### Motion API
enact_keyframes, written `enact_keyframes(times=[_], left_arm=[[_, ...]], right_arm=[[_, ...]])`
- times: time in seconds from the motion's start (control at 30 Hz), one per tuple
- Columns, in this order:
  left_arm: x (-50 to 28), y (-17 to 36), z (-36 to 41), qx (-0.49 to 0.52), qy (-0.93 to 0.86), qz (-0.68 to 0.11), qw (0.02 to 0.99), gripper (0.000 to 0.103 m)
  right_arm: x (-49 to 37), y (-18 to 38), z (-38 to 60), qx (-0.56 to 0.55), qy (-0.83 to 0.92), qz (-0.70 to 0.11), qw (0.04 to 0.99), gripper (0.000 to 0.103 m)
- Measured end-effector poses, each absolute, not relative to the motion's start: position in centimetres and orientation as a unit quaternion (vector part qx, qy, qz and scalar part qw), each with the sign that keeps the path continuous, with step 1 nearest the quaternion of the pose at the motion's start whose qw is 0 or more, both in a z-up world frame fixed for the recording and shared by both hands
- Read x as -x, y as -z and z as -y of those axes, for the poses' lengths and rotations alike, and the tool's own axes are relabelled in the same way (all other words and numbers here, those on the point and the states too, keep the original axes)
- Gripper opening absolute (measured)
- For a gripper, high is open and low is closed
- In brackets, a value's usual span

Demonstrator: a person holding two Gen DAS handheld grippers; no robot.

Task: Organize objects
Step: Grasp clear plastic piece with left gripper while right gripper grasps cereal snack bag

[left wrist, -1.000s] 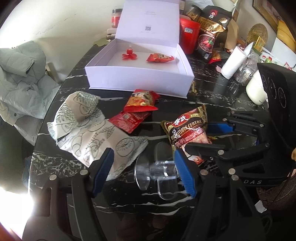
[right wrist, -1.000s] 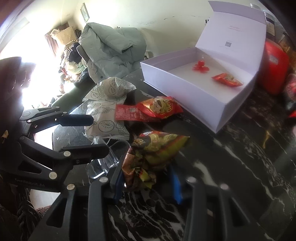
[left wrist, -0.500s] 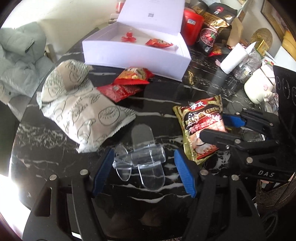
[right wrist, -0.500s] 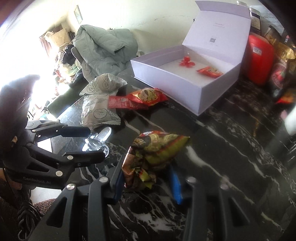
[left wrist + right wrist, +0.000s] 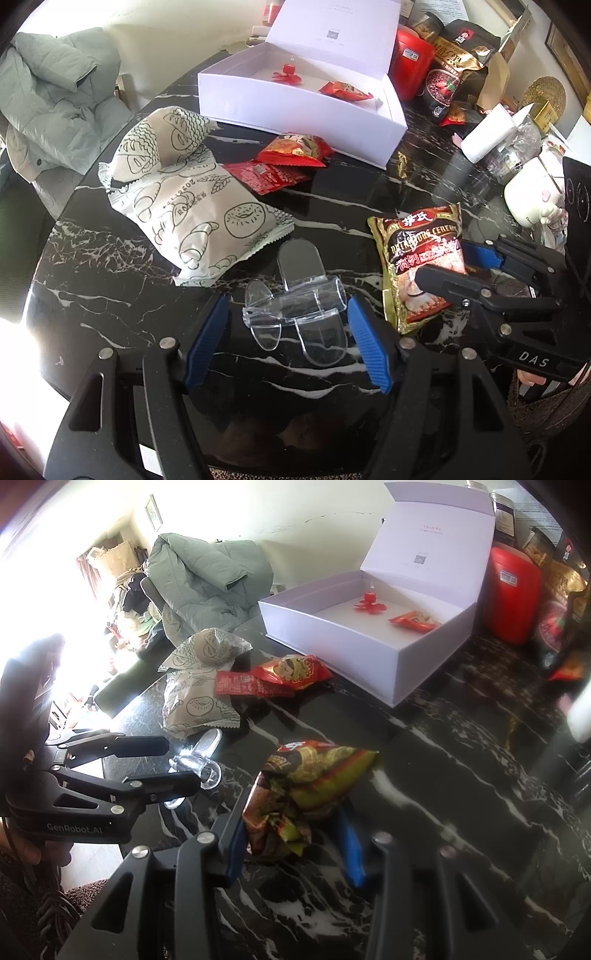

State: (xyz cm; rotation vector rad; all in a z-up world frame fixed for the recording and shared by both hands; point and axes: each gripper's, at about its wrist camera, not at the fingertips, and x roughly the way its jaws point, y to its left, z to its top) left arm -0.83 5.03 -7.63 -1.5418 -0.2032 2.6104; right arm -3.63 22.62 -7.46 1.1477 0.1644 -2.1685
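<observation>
The right tool (image 5: 291,834) is clenched on the cereal packet (image 5: 306,786), whose long axis runs from the frame's bottom centre up to the right. The left tool (image 5: 288,332) is released around a clear plastic clip (image 5: 295,306) lying on the counter (image 5: 110,295) at lower centre.

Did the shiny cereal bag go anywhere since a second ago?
Yes. The right gripper, shut on the cereal bag, has pulled it back from the white box, which looks farther away now in the right wrist view.
</observation>
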Motion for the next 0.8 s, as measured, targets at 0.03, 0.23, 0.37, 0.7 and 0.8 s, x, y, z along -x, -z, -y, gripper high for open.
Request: enact_keyframes(times=[0.03, 0.23, 0.37, 0.7, 0.8], left_arm=[[0.94, 7.83, -5.02, 0.511, -0.856, 0.069, 0.05, 0.067], [1.16, 8.41, -5.18, 0.517, -0.852, 0.074, 0.04, 0.068], [1.14, 8.62, -5.52, 0.51, -0.856, 0.072, 0.031, 0.073], [0.96, 8.6, -5.84, 0.5, -0.863, 0.065, 0.025, 0.066], [0.8, 8.51, -5.88, 0.497, -0.865, 0.068, 0.029, 0.059]], right_arm=[[3.66, 7.47, -22.64, -0.44, 0.831, -0.062, 0.335, 0.044], [3.81, 7.51, -22.86, -0.443, 0.829, -0.055, 0.336, 0.044], [3.83, 7.57, -22.89, -0.443, 0.829, -0.054, 0.337, 0.044], [3.75, 7.54, -22.97, -0.442, 0.83, -0.052, 0.336, 0.044], [3.76, 7.55, -23.01, -0.443, 0.83, -0.05, 0.335, 0.044]])
